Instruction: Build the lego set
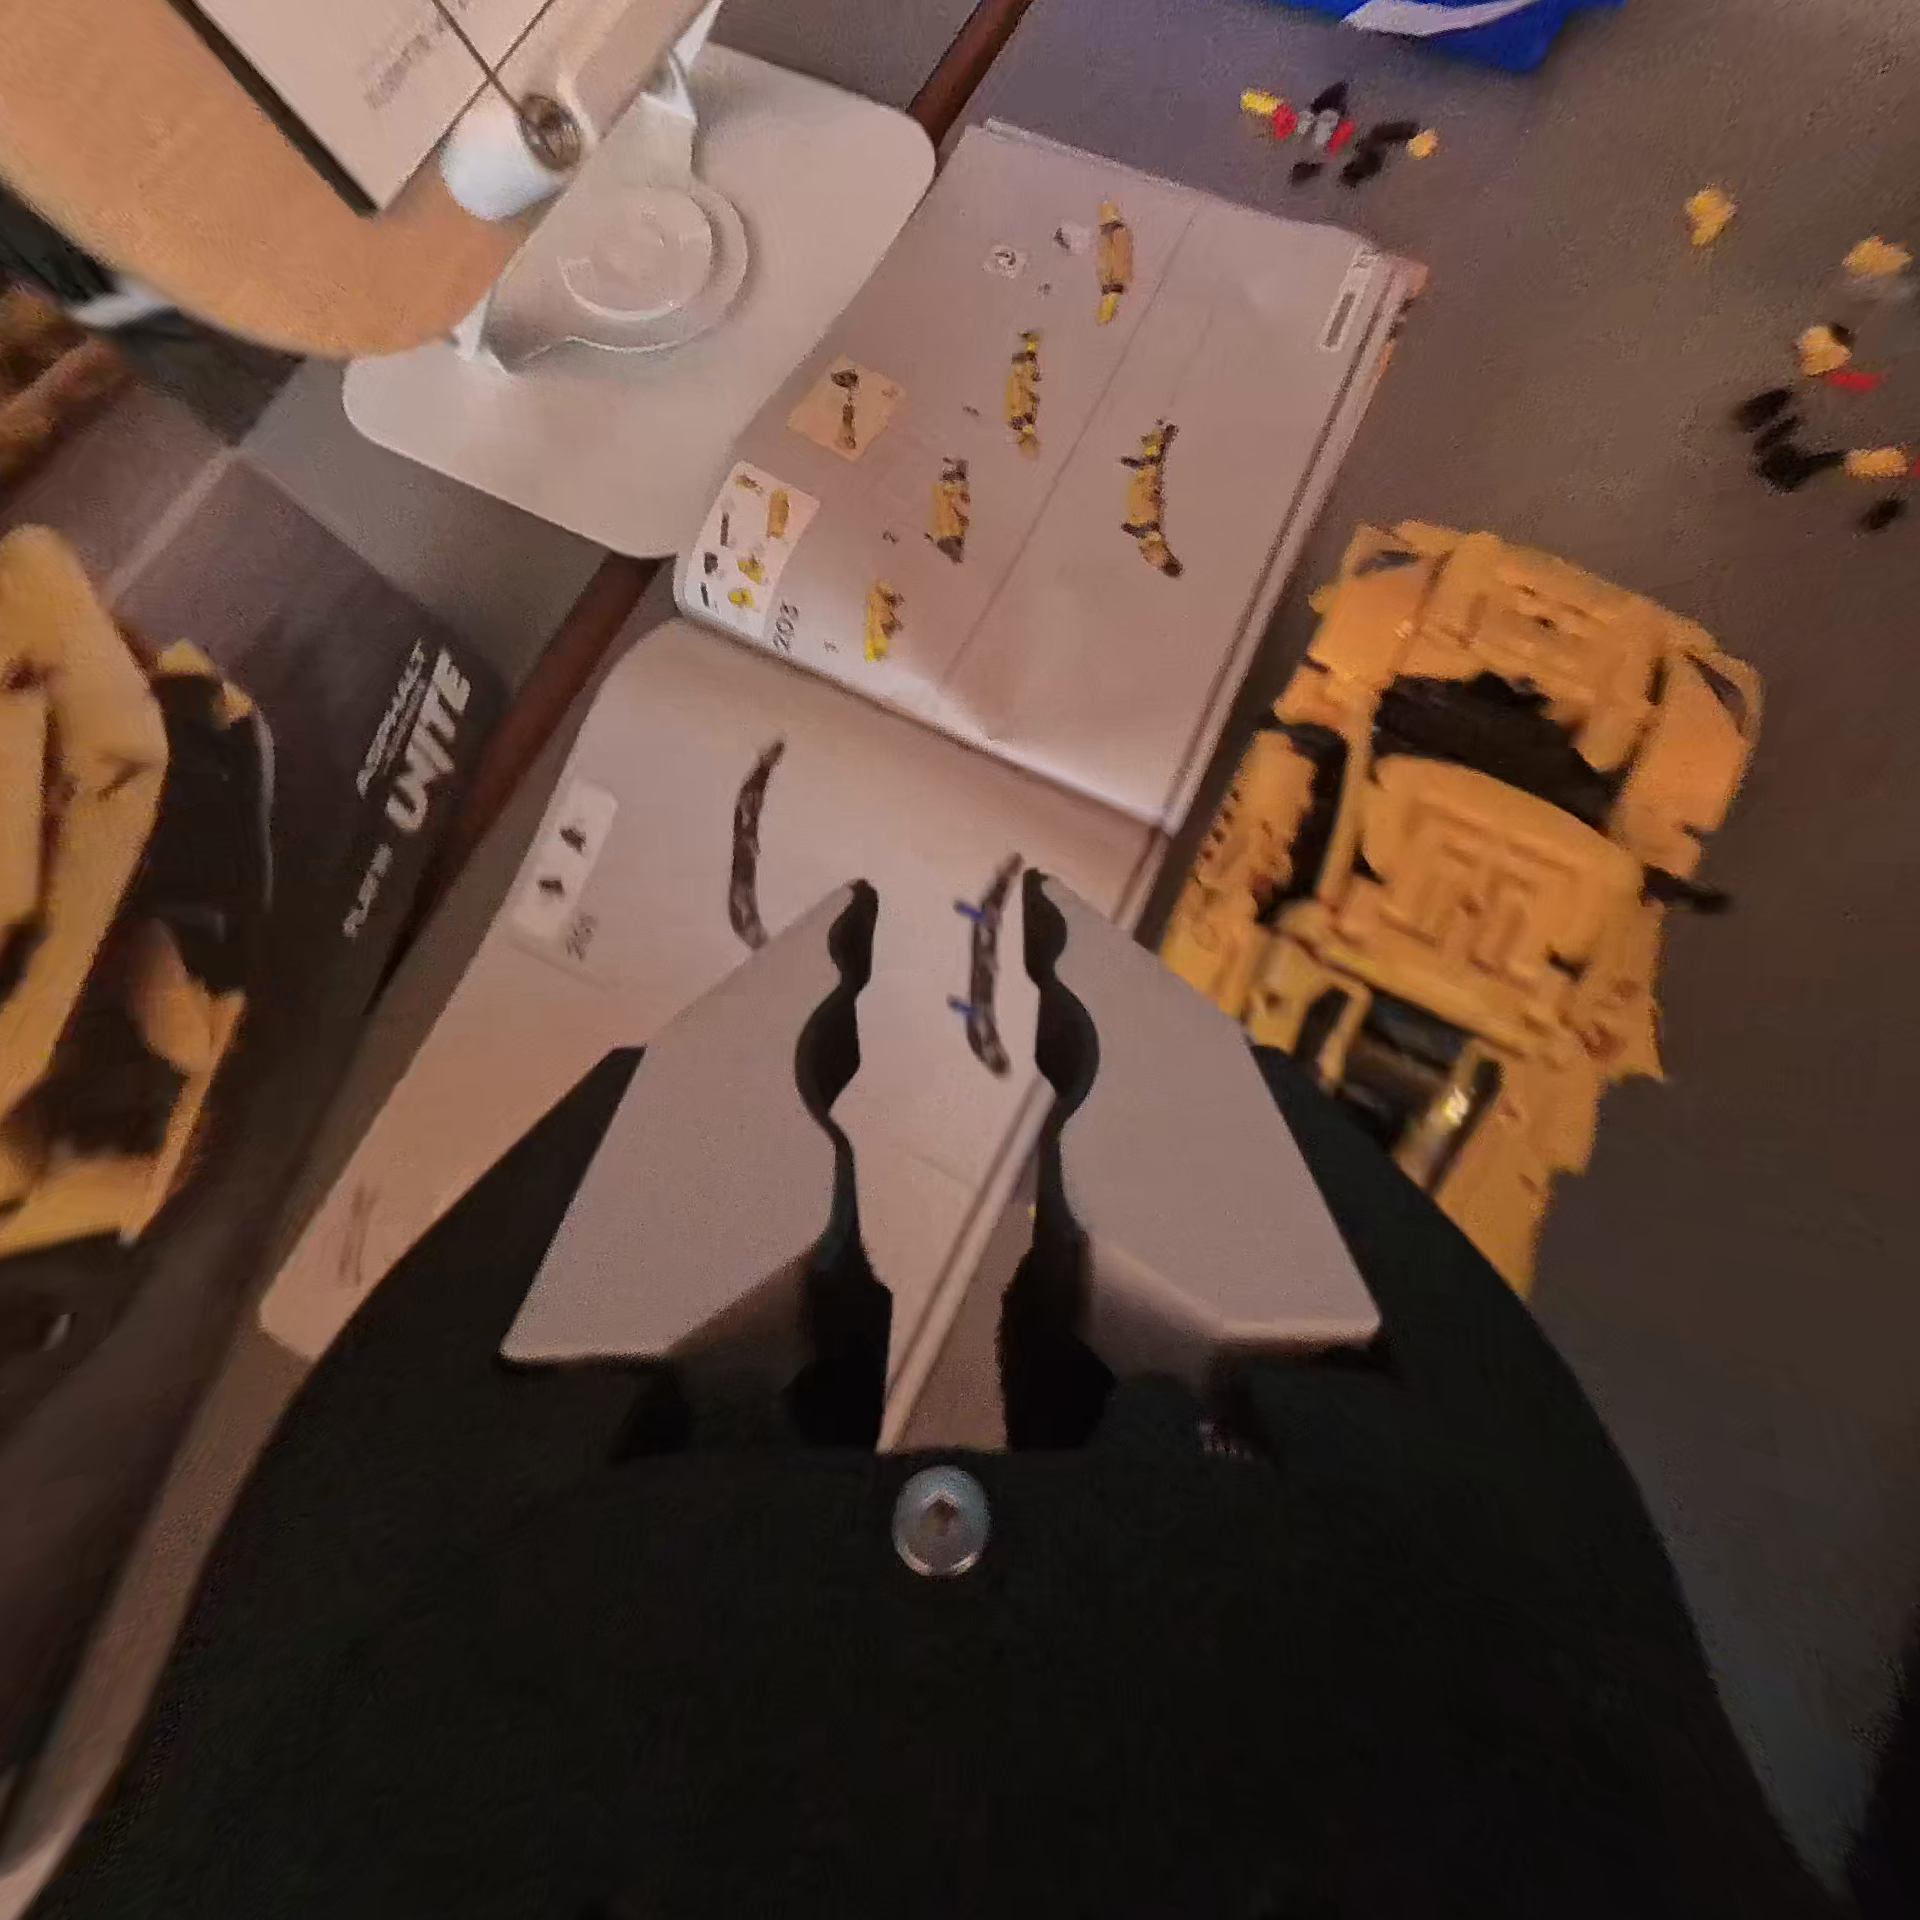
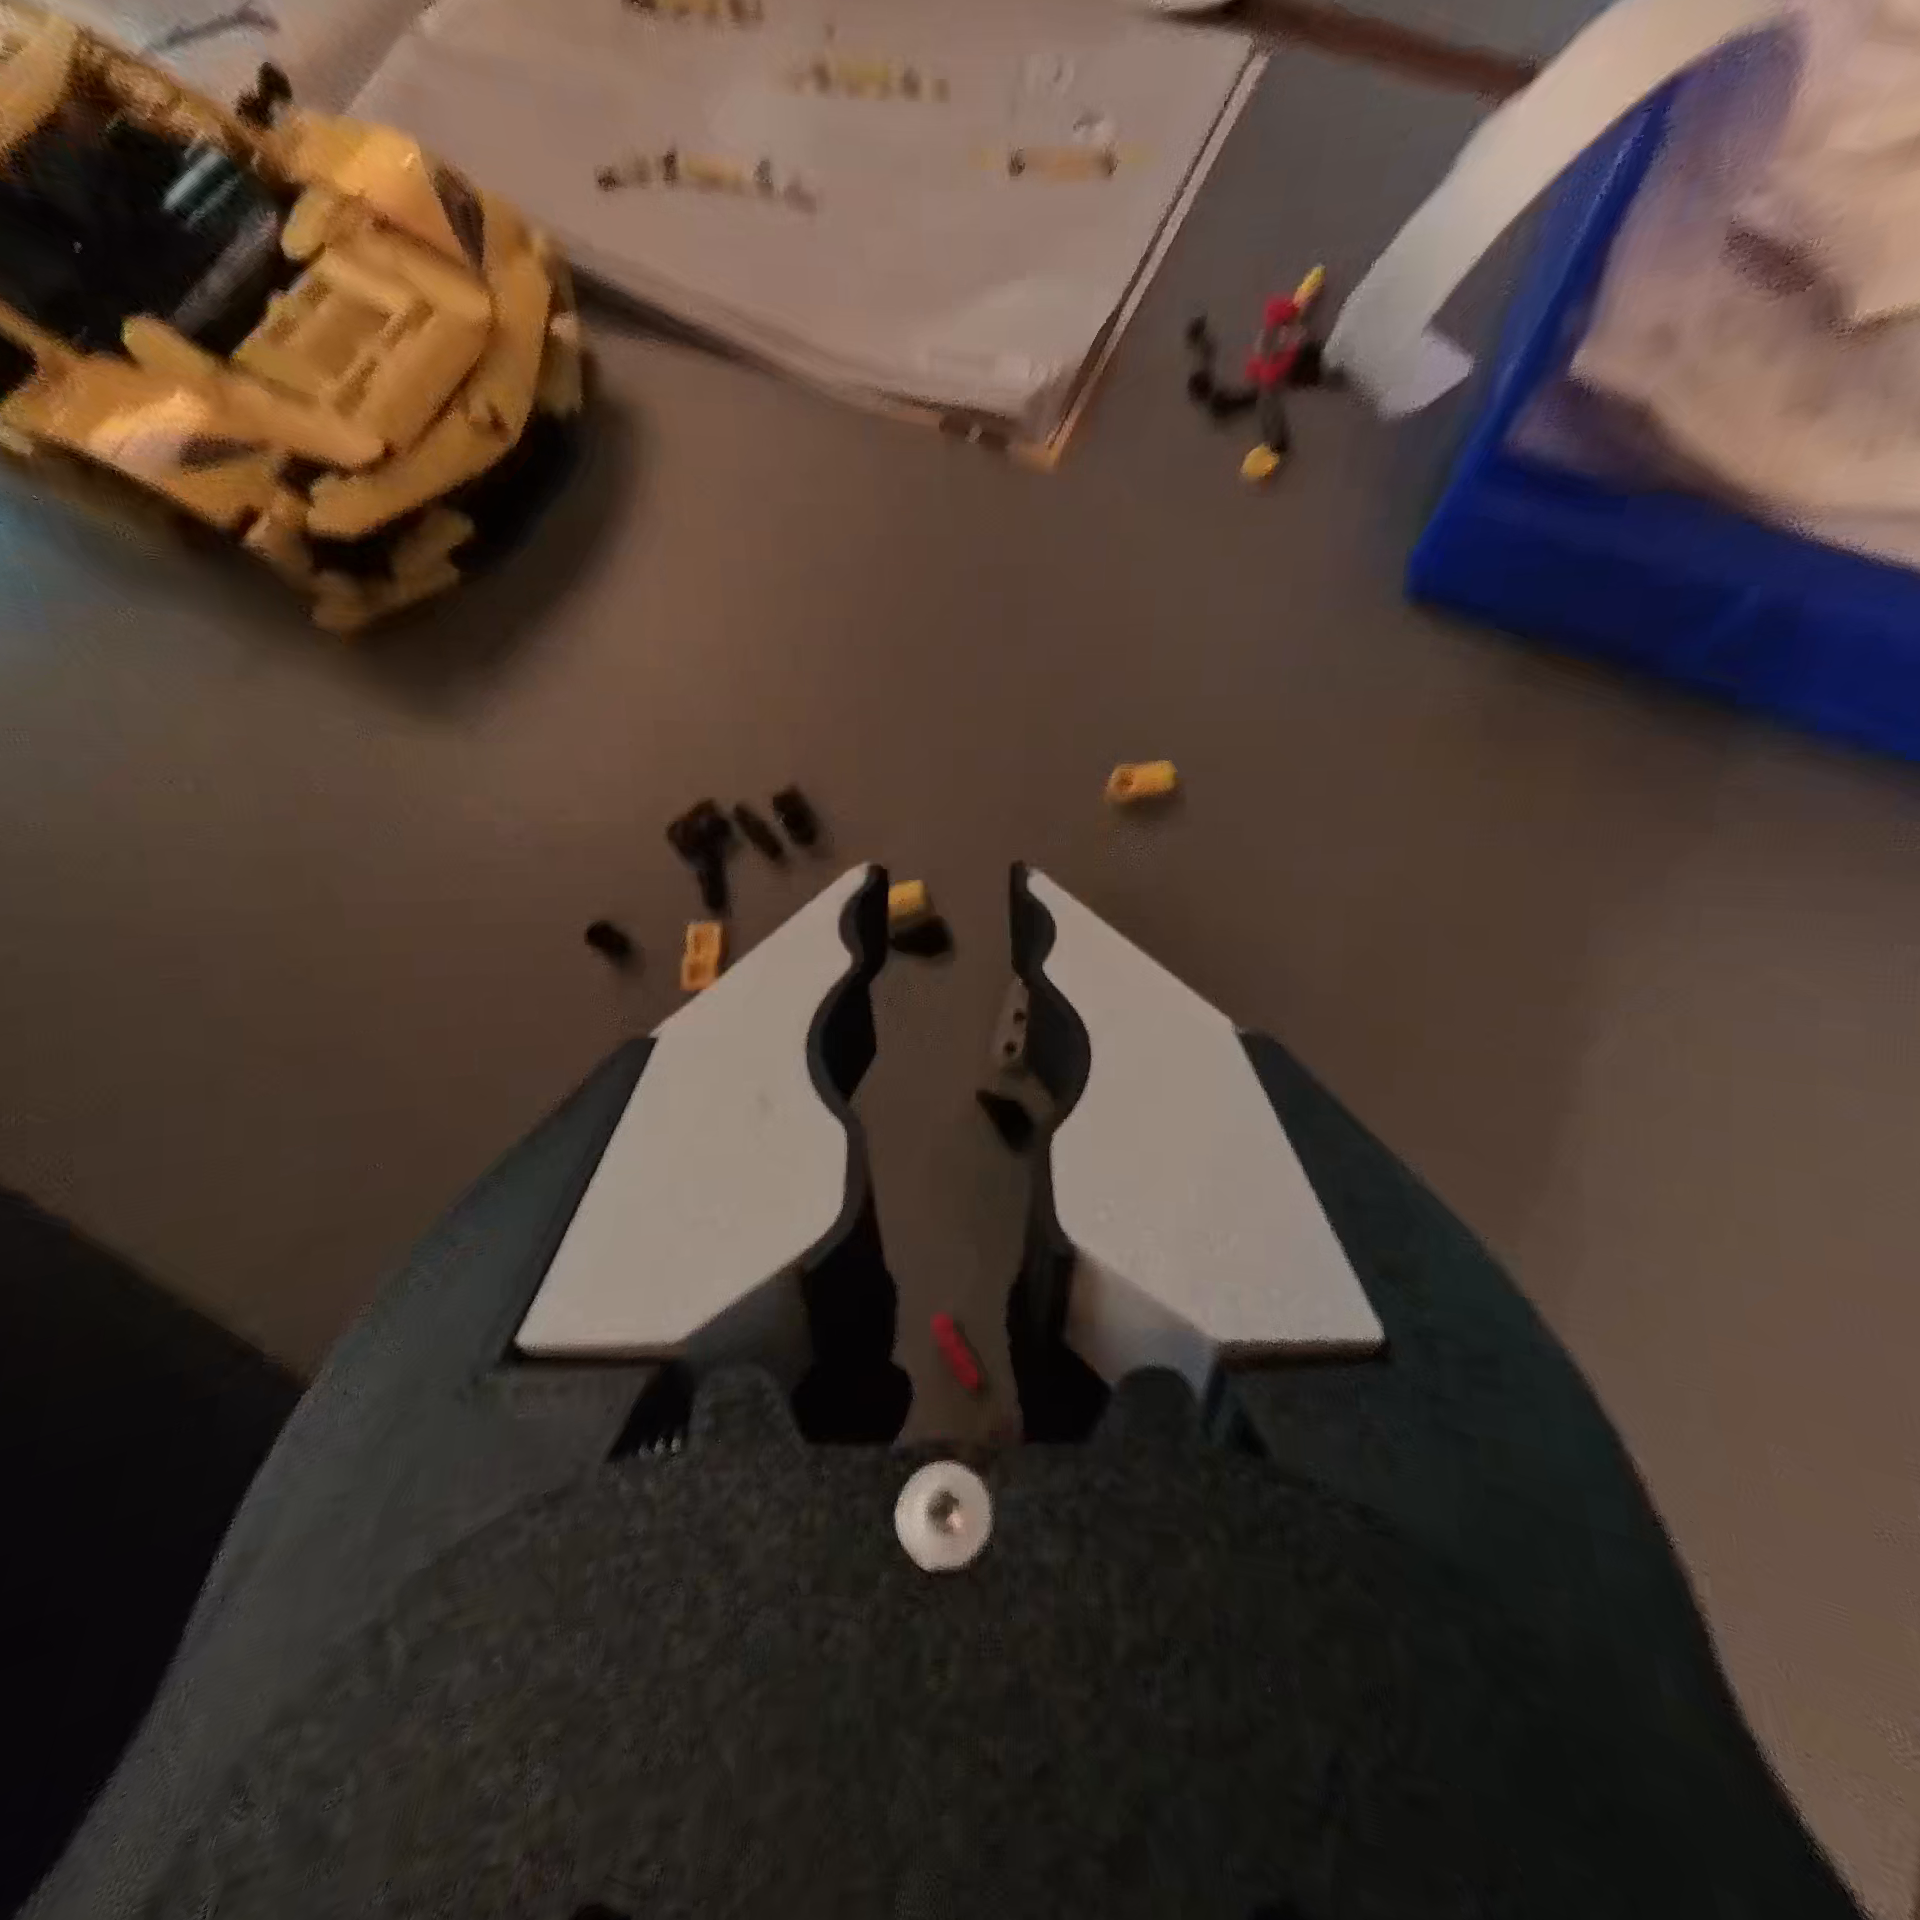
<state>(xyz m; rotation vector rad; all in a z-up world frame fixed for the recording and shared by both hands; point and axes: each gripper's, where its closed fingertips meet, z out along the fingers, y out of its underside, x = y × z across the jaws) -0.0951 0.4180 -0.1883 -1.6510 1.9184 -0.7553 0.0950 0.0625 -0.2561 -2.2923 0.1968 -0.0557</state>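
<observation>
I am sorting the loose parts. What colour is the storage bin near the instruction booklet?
Blue; the bin shows best in the right wrist view.

Black textured bodies, grey scalloped jaws, silver screws

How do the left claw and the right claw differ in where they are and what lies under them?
The left claw hangs over the open instruction booklet, while the right claw hangs over the bare grey table. Loose small pieces lie near the right claw's tips; only printed pages lie under the left claw. The yellow car model sits to the right of the left claw but to the far left of the right claw. Both are open and empty.
</observation>
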